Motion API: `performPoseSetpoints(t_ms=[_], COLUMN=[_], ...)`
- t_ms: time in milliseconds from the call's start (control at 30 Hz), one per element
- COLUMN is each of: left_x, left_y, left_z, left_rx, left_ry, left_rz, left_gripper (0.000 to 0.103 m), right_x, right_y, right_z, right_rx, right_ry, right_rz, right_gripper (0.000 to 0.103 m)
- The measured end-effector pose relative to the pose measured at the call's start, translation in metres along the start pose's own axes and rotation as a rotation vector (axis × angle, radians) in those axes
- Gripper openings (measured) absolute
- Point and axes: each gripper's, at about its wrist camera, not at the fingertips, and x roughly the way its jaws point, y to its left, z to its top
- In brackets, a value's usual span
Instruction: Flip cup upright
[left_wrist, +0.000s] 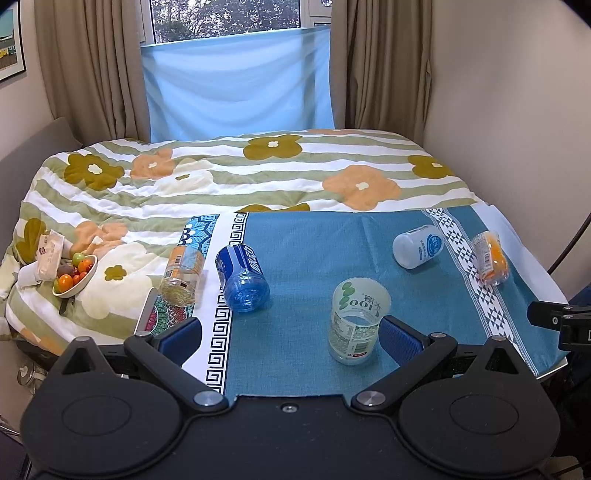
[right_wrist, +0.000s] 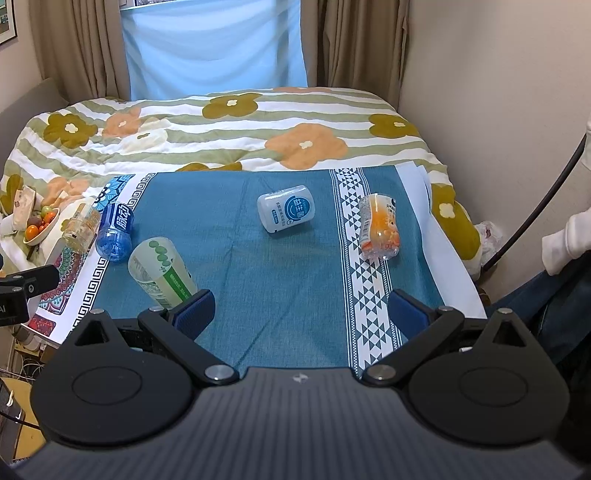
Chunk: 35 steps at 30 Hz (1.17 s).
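Cup (left_wrist: 355, 320) with the green label stands mouth-down on the blue cloth (left_wrist: 306, 258), just inside the left gripper (left_wrist: 290, 334), jaws spread wide, right gripper (right_wrist: 301, 312) also apart; next, close and invert.

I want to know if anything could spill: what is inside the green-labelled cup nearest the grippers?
Nothing shows through the green-labelled cup: its clear wall reveals only the label's back and the teal cloth beneath. The label hides part of its interior.
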Motion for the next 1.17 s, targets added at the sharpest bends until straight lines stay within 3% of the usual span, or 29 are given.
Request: performPoseSetpoints(t_ms=[1167], left_x=[-0.0017], left_y=[0.0009], left_z=[-0.0032], left_rx=[0.015], left_ry=[-0.022], left_rz=[0.004], left_gripper=[0.103], right_x=[0.0016], right_y=[-0.0009], right_z=[0.0], right_rx=[0.001], right_ry=[0.001], right_rz=[-0.001], right_gripper=[0.103])
